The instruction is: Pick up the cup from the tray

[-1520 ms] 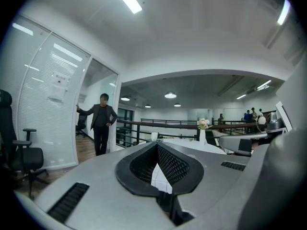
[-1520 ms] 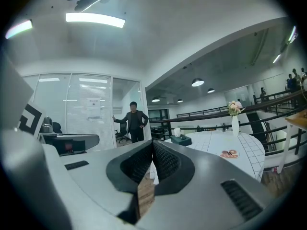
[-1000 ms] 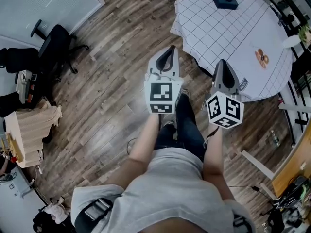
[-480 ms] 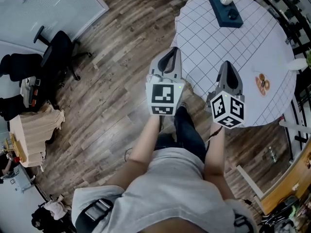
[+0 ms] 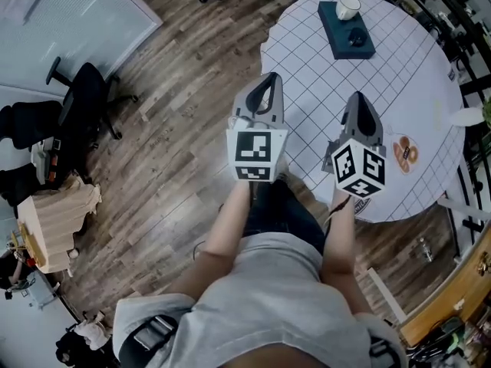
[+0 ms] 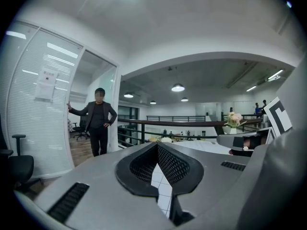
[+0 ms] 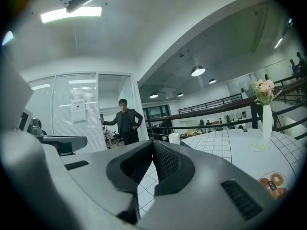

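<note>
Bare wood floor [image 5: 176, 129] spreads to the left, with an office chair [image 5: 84, 79] far off at its side. The round, grid-patterned tabletop [image 5: 383, 90] fills the upper right. The left hand-held gripper [image 5: 268, 79] hangs at the tabletop's near edge and the right hand-held gripper [image 5: 357, 98] over it. Both have their jaws pressed together, holding and touching nothing. The dark tray [image 5: 337, 33] lies at the tabletop's far side, well apart from both. The white cup [image 5: 348, 6] stands upright on the tray's far end.

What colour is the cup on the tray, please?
The cup is white, clearest in the head view.
</note>
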Demonstrator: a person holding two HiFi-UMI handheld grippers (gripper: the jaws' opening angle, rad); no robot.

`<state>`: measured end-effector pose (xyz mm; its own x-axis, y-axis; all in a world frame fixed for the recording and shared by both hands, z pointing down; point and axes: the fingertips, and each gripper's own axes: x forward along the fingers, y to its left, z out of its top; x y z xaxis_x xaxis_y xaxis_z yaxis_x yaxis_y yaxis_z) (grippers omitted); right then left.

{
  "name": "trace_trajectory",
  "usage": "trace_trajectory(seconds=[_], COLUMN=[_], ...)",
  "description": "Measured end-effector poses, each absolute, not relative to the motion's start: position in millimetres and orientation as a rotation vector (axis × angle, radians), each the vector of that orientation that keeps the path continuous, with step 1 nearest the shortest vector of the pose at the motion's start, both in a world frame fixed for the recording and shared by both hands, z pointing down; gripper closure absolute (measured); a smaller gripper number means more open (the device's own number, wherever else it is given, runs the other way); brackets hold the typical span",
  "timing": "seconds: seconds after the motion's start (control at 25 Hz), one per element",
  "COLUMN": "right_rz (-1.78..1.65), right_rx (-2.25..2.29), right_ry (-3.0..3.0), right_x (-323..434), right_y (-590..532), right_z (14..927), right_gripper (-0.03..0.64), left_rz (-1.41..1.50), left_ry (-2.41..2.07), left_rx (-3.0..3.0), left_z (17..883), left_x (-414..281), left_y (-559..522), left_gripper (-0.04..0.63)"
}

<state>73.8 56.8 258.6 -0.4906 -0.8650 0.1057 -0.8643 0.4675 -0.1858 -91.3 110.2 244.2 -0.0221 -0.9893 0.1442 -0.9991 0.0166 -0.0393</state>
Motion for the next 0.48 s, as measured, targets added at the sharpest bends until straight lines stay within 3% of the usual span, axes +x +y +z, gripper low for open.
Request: trace_trajectory(seconds=[0.48], right_rz=[-0.366], right_rx=[-1.679], right_ry=[2.648], right_x=[69], right_y=[-3], right_z=[272], right_gripper=[0.609], left_rz=[0.218], left_ry=[-2.126], left_rx=[2.17], left_z=[259], left_x=[-109], left_y=[41], left_gripper=[0.588])
